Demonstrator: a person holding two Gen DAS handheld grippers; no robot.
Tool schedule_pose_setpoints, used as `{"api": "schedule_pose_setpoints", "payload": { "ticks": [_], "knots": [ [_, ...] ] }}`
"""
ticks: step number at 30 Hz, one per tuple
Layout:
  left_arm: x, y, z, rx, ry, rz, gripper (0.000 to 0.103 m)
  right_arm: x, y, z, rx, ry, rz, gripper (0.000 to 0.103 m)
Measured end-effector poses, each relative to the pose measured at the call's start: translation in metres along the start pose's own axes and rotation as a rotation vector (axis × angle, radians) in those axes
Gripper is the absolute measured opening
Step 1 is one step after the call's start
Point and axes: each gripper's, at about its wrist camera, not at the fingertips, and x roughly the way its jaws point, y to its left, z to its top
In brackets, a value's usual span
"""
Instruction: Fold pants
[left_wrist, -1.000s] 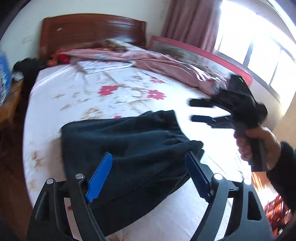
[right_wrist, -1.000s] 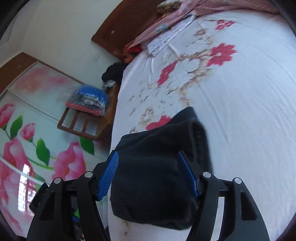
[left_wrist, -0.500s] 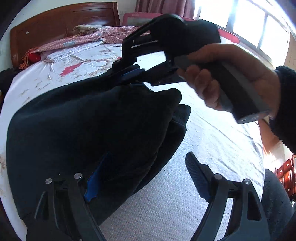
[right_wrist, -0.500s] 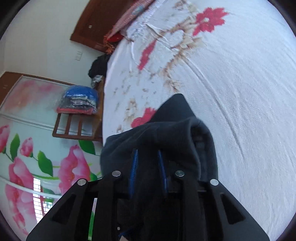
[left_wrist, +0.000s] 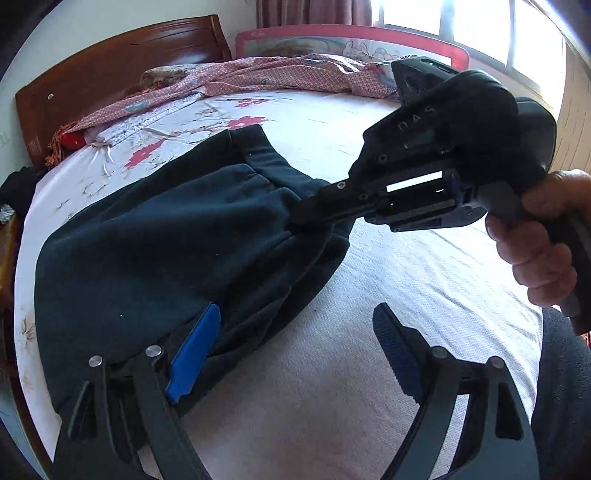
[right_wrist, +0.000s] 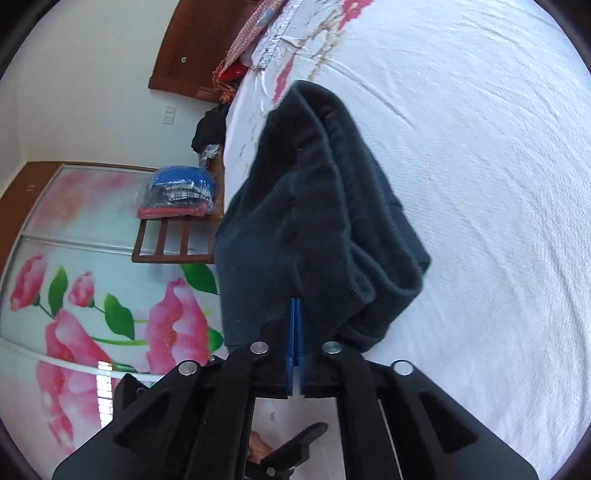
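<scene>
Dark navy folded pants (left_wrist: 155, 251) lie on the white floral bed sheet (left_wrist: 406, 266). My right gripper (left_wrist: 306, 214) is shut on the pants' right edge, near the elastic waistband, and lifts that part off the bed; in the right wrist view its blue pads (right_wrist: 295, 332) are pressed together on the pants (right_wrist: 314, 206), which hang from them. My left gripper (left_wrist: 295, 354) is open at the pants' near edge: its left blue pad (left_wrist: 194, 354) touches the fabric, and its right finger is over bare sheet.
A wooden headboard (left_wrist: 110, 74) and a pink checked blanket (left_wrist: 266, 74) are at the far end of the bed. A red bed rail (left_wrist: 351, 33) and a window are at the back right. A wooden bedside stand with bagged clothes (right_wrist: 177, 192) stands by the floral wardrobe.
My right gripper moved in from the right, closed on the pants' edge and lifted it. My left gripper came down close to the pants' near edge and stayed open.
</scene>
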Motion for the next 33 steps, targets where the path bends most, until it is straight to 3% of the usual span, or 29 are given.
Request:
{"api": "schedule_pose_setpoints", "payload": {
  "ticks": [2,4,5,7,9,11,13,16,17,18,20,22,27,29,33],
  "knots": [
    [-0.019,0.005,0.000,-0.027,-0.017,-0.002,0.085,-0.010,0.035,0.003,-0.099,-0.035,-0.046,0.004],
    [-0.044,0.007,-0.007,-0.067,-0.035,0.003,0.085,-0.012,0.062,0.011,-0.168,-0.061,-0.077,0.039],
    [-0.059,0.007,-0.013,-0.099,-0.043,-0.007,0.085,-0.011,0.071,0.019,-0.180,-0.096,-0.124,0.062],
    [-0.093,0.008,-0.030,-0.158,-0.064,-0.015,0.085,-0.001,0.074,0.038,-0.148,-0.105,-0.061,0.062],
    [-0.128,0.012,-0.055,-0.219,-0.083,-0.012,0.085,0.008,0.062,0.043,-0.046,-0.078,-0.063,0.062],
    [-0.158,0.016,-0.084,-0.269,-0.074,-0.006,0.085,0.006,0.057,0.025,-0.053,-0.042,-0.002,0.062],
    [-0.182,0.023,-0.110,-0.310,-0.069,0.039,0.088,0.003,0.041,0.000,-0.082,-0.004,-0.086,0.062],
    [-0.195,0.039,-0.135,-0.386,-0.051,0.065,0.091,-0.008,-0.001,-0.014,0.074,-0.027,0.003,0.052],
    [-0.194,0.043,-0.137,-0.406,-0.048,0.076,0.091,-0.018,-0.003,-0.020,0.116,-0.067,0.049,0.053],
    [-0.193,0.048,-0.137,-0.427,-0.045,0.095,0.091,-0.029,0.001,-0.029,0.123,-0.101,0.048,0.071],
    [-0.187,0.054,-0.132,-0.461,-0.028,0.186,0.100,-0.049,0.015,-0.051,0.095,-0.111,-0.088,0.083],
    [-0.182,0.061,-0.130,-0.527,-0.009,0.295,0.101,-0.063,0.028,-0.071,0.040,-0.069,-0.178,0.083],
    [-0.164,0.086,-0.123,-0.735,0.038,0.412,0.101,-0.086,0.052,-0.123,-0.080,-0.080,-0.451,0.083],
    [-0.165,0.085,-0.108,-0.742,0.035,0.504,0.101,-0.084,0.049,-0.137,-0.088,-0.065,-0.522,0.083],
    [-0.162,0.075,-0.079,-0.657,0.083,0.665,0.101,-0.074,0.060,-0.160,-0.201,-0.060,-0.631,0.083]
  ]
}}
